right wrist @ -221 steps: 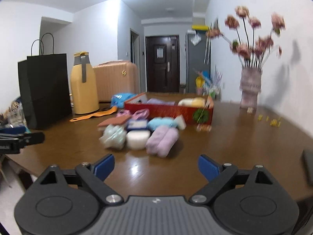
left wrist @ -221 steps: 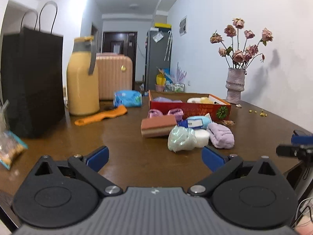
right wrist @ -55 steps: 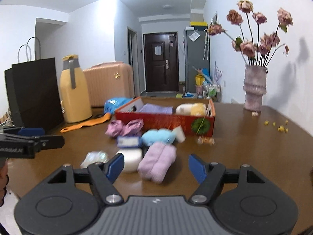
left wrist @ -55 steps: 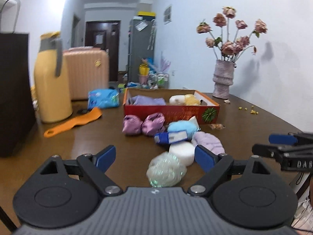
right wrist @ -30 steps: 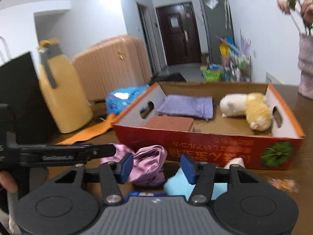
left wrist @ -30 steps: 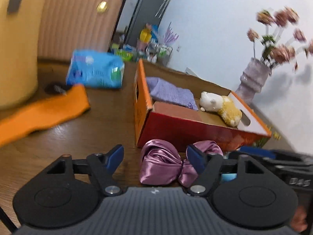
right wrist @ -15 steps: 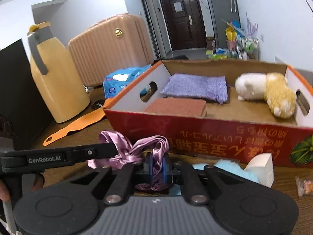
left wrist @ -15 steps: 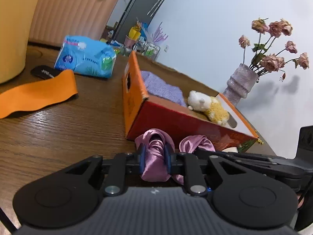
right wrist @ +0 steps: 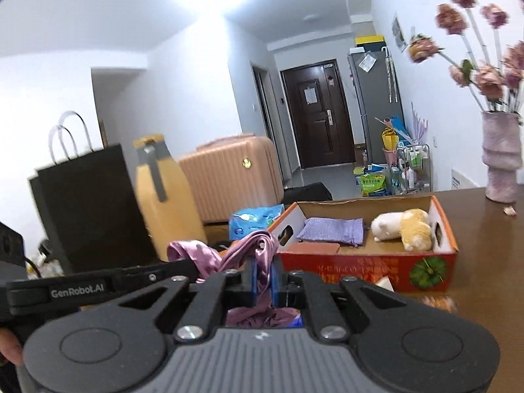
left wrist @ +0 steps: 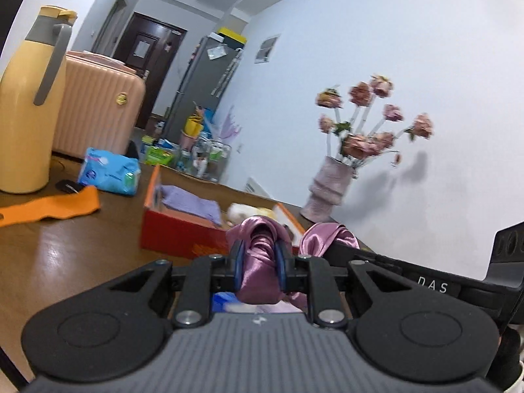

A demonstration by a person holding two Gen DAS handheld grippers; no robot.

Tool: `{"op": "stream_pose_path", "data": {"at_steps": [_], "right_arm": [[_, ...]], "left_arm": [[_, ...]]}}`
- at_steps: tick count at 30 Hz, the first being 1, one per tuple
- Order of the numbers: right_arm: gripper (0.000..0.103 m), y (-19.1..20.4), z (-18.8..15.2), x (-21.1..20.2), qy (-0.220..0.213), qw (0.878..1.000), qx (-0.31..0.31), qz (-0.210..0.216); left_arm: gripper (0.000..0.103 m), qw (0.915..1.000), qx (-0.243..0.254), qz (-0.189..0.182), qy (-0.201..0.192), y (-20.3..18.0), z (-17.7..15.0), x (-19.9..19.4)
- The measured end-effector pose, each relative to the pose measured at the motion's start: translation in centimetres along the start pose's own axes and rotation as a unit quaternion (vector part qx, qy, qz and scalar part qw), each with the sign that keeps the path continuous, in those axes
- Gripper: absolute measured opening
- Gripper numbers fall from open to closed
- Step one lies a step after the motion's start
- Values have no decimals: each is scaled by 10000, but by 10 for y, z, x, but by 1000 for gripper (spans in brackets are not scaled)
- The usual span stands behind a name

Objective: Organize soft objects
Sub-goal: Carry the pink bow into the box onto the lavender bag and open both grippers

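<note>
My left gripper (left wrist: 260, 263) is shut on a purple satin cloth (left wrist: 262, 262) and holds it above the table. My right gripper (right wrist: 263, 276) is shut on a second bunch of purple satin cloth (right wrist: 258, 249), also lifted; that bunch shows at the right in the left wrist view (left wrist: 330, 234). The red cardboard box (right wrist: 370, 267) lies just beyond both grippers. It holds a lilac pouch (right wrist: 334, 227), a brown sponge (right wrist: 311, 248) and a white and yellow plush toy (right wrist: 404, 226). The box also shows in the left wrist view (left wrist: 177, 234).
A yellow jug (right wrist: 167, 196), a black paper bag (right wrist: 88, 206), a pink suitcase (right wrist: 232, 177), a blue tissue pack (left wrist: 108, 172) and an orange strap (left wrist: 52, 208) stand left of the box. A vase of dried roses (left wrist: 327, 190) is at the right. Blue and white soft items (left wrist: 226, 301) lie under the grippers.
Both grippers have risen with the satin cloths, which now hang clear of the table in front of the box. The views tilted upward.
</note>
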State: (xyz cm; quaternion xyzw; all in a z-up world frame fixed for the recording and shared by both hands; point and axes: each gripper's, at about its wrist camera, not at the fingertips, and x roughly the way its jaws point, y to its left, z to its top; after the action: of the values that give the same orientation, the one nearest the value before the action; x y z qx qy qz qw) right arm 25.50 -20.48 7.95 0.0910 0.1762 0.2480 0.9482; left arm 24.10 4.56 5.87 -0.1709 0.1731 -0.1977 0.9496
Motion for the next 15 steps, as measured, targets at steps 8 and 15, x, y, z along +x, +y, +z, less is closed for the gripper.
{"op": "stream_pose_path", "data": {"at_steps": [8, 15], "right_arm": [[8, -5, -4, -38, -214, 9996, 172, -43], [8, -8, 4, -37, -359, 9993, 60, -119]], "left_arm": [[20, 9997, 218, -87, -18, -33, -2, -18], [20, 9994, 303, -173, -66, -37, 11, -9]]}}
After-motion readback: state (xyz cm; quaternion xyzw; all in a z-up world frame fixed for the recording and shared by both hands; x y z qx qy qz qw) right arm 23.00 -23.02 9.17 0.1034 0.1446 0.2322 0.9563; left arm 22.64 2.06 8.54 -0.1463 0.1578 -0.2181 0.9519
